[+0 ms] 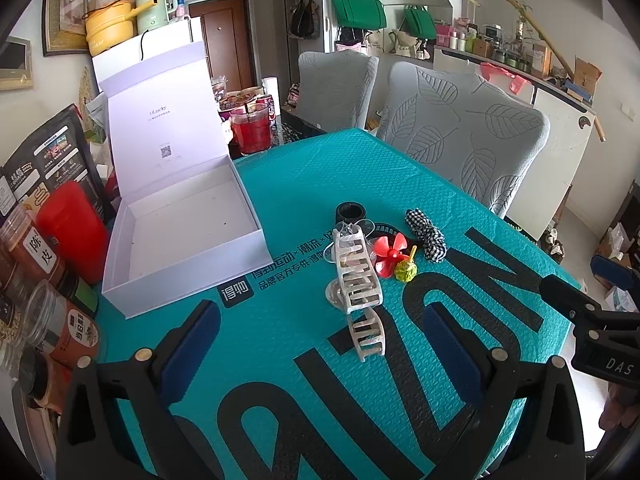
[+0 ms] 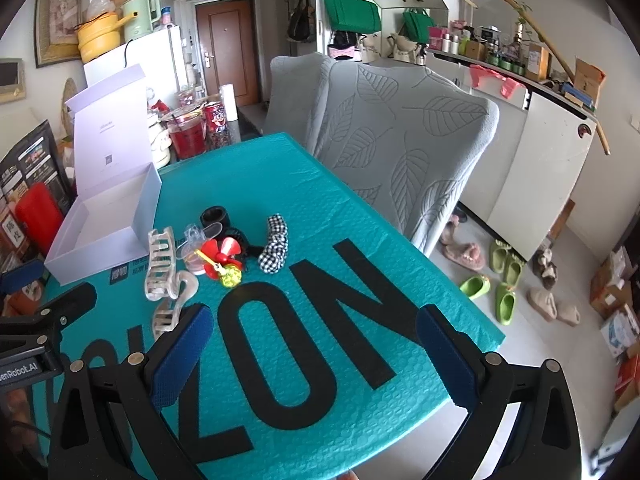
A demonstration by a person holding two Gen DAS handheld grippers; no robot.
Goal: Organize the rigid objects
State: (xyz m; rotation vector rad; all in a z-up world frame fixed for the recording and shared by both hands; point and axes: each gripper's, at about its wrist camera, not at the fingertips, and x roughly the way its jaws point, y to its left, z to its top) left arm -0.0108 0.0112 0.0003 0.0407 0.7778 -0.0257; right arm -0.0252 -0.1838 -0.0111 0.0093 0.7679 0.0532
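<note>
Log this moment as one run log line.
left gripper open, empty | right gripper open, empty | white box open | hair claw clips on mat

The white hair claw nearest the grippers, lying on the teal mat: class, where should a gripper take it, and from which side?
Grip the white hair claw across its curved spine, coming from above. It lies flat and apart from the pile, teeth spread sideways, so probably only the narrow ridge fits between the open left gripper fingers.
</note>
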